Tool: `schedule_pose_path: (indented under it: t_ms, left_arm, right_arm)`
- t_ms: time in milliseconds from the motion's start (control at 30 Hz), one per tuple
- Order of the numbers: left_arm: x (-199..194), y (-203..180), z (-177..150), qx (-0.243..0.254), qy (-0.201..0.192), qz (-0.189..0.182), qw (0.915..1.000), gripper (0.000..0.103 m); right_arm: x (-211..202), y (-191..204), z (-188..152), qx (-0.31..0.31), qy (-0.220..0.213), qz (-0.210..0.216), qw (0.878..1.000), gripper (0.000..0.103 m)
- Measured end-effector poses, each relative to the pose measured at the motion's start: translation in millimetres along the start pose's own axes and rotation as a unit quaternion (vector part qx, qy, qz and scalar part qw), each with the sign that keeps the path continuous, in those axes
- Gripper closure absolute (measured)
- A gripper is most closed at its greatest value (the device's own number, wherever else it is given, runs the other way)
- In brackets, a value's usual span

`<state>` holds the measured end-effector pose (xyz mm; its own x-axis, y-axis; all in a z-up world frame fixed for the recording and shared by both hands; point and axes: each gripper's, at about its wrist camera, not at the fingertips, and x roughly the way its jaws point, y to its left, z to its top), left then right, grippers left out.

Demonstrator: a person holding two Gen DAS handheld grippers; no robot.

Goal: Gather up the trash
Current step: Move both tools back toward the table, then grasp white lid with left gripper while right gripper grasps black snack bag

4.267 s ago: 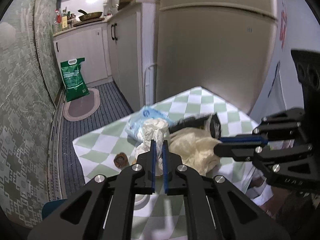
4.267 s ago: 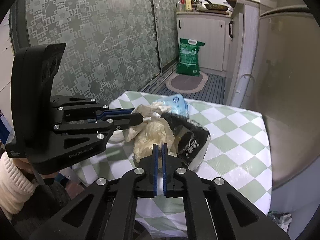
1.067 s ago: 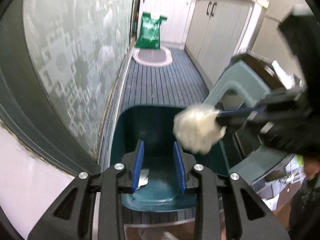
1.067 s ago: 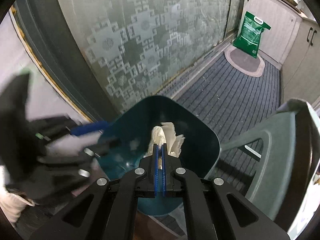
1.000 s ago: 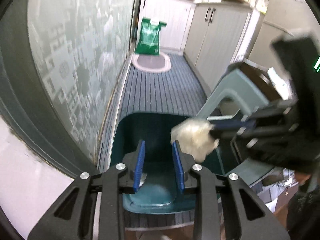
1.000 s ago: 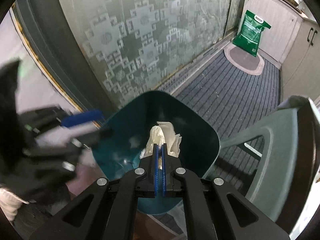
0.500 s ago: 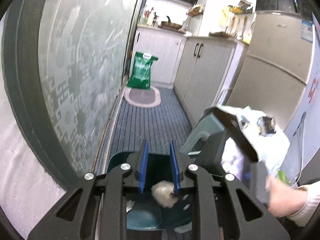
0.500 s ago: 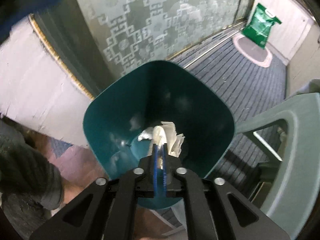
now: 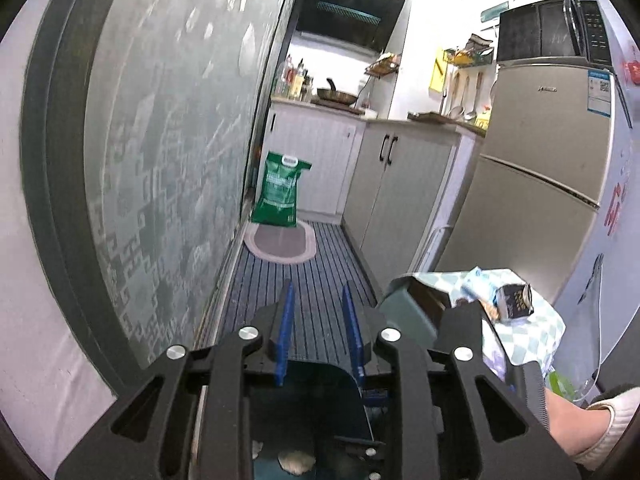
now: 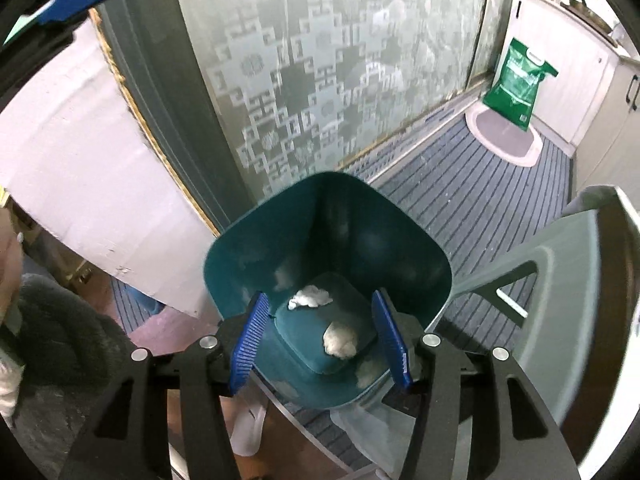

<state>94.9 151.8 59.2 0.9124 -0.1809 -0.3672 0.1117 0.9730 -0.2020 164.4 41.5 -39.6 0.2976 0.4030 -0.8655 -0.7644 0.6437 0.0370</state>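
The right gripper (image 10: 322, 346) points down into the teal bin (image 10: 416, 248). Its jaws have just been opening and now stand released, with nothing between the blue pads. Two wads of tissue lie on the bin floor: a white one (image 10: 310, 297) toward the back and a cream one (image 10: 340, 339) just in front of it, apart from each other. A pale smear low on the near wall could be a third scrap or a reflection; it is too blurred to tell.

The left gripper (image 9: 319, 334) is held higher, facing along the striped floor mat (image 9: 316, 276) toward the kitchen. Its jaws are parted with nothing in them. Below them the gripper's own frame hides most of the bin; only a scrap of the cream wad shows at the bottom edge.

At the right, the bench with the checked cloth (image 9: 524, 340) is half cut off by the gripper. A dark carton (image 9: 514, 302) with gold print too small to read sits on it beside a blue packet (image 9: 478, 284). The green sack (image 9: 280, 190) by the cupboards bears white lettering, unreadable. The fridge (image 9: 544, 168) has a small badge and a blue-and-white sticker, both illegible.
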Motion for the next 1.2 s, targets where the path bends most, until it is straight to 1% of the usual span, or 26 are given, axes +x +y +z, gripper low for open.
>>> schedule_pose_path:
  t_ms: [100,233,400,600,633,700,833,900,1000,1200]
  left_arm:
    - [-4,-6,8,0.006,-0.015,-0.001,0.9999,0.073]
    - [-5,-15,17,0.005,-0.027,-0.009,0.9996,0.071]
    - [6,-27,19,0.007,-0.019,-0.022,0.9996,0.069]
    - [28,-57,16,0.033,0.004,-0.036,0.9988,0.066]
    - [32,-64,14,0.039,0.009,-0.039,0.9984,0.065]
    - [40,-75,12,0.046,0.019,-0.047,0.9977,0.063]
    - [55,-94,6,0.064,0.037,-0.058,0.9956,0.060]
    - [63,-104,3,0.074,0.049,-0.067,0.9938,0.058]
    - [74,-119,-4,0.092,0.070,-0.082,0.9900,0.058]
    - [103,-157,-23,0.142,0.120,-0.106,0.9768,0.061]
  right_arm:
    - [-22,-4,1,-0.004,-0.025,-0.007,1.000,0.048]
    - [-60,-18,2,-0.001,-0.069,-0.033,0.997,0.048]
    - [-103,-51,-7,0.016,-0.111,-0.072,0.991,0.048]
    - [-149,-108,-31,0.070,-0.147,-0.120,0.979,0.047]
    - [-158,-120,-37,0.080,-0.153,-0.130,0.976,0.046]
    - [-168,-137,-47,0.097,-0.162,-0.140,0.972,0.039]
    - [-186,-173,-69,0.138,-0.175,-0.156,0.962,0.037]
    - [-190,-185,-79,0.155,-0.179,-0.157,0.959,0.037]
    - [-195,-203,-96,0.181,-0.183,-0.149,0.955,0.037]
    - [-194,-222,-119,0.204,-0.179,-0.138,0.952,0.037]
